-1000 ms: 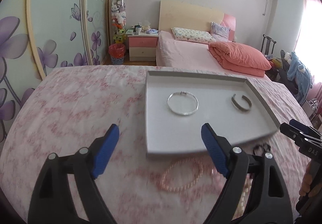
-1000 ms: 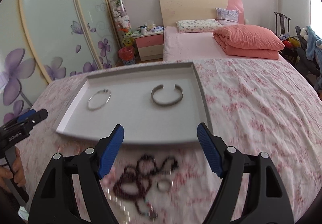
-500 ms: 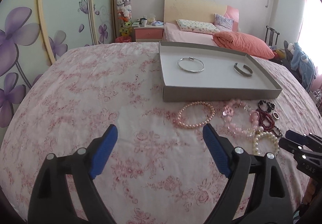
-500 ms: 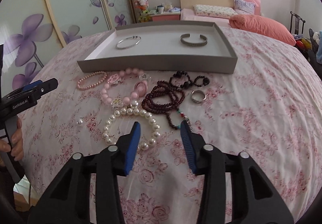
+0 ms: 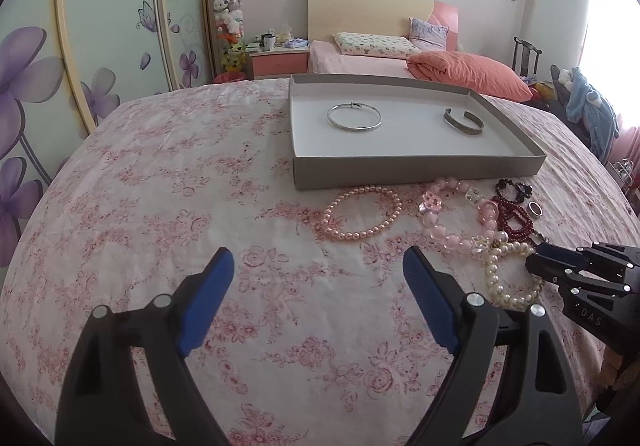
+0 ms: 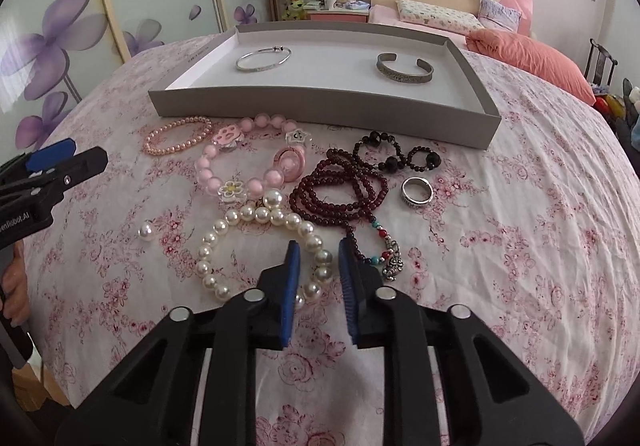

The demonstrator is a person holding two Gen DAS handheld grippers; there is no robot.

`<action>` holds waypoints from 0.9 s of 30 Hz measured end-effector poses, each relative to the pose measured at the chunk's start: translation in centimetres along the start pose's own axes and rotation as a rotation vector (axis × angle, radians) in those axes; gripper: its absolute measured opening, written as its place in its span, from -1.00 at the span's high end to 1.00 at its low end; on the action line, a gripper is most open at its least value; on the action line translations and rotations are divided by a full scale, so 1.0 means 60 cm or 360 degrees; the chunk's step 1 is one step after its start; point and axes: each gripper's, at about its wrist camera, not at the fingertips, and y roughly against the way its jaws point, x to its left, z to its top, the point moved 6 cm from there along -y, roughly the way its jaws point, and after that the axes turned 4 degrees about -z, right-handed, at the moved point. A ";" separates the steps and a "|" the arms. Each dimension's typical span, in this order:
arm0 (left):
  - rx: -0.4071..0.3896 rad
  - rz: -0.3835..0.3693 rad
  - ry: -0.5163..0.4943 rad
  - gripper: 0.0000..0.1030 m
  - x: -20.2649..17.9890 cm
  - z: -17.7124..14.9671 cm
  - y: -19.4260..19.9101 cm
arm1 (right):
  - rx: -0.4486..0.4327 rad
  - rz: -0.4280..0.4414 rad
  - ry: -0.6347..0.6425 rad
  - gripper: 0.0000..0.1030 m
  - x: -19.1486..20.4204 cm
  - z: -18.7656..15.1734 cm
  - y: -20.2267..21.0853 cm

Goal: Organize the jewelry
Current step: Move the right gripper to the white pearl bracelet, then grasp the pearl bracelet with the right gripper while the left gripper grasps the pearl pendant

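The left gripper hangs with jaws wide apart over bare bedspread. At its 2 o'clock the tray holds 2 bangles. The right gripper has just been closing its jaws around the near side of the white pearl bracelet; whether the pads already pinch the beads is unclear. Picking this piece is the step; next, lift it toward the tray at 12 o'clock.

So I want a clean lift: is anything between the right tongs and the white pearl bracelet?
Nothing visible. The right tongs, just narrowing, straddle the white pearl bracelet's near side; dark red beads lie just right.
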 end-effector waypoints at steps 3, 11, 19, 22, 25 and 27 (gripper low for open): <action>0.0008 -0.0020 -0.0026 -0.64 -0.013 -0.003 -0.001 | -0.0007 -0.0009 0.0018 0.79 0.001 -0.011 0.008; 0.0075 -0.0120 -0.0170 -0.64 -0.072 -0.023 -0.010 | 0.0022 -0.0093 -0.0025 0.80 -0.047 -0.037 0.029; 0.0136 -0.0135 -0.0263 -0.63 -0.114 -0.042 -0.031 | 0.0025 -0.0286 -0.0194 0.79 -0.130 -0.028 0.021; 0.0170 -0.0119 -0.0255 -0.48 -0.120 -0.045 -0.043 | 0.0019 -0.0298 -0.0207 0.79 -0.135 -0.023 0.016; 0.0194 -0.0113 -0.0243 -0.36 -0.125 -0.048 -0.052 | 0.0011 -0.0304 -0.0199 0.79 -0.134 -0.022 0.014; 0.0218 -0.0119 -0.0232 -0.29 -0.127 -0.051 -0.058 | 0.0009 -0.0295 -0.0208 0.79 -0.136 -0.022 0.013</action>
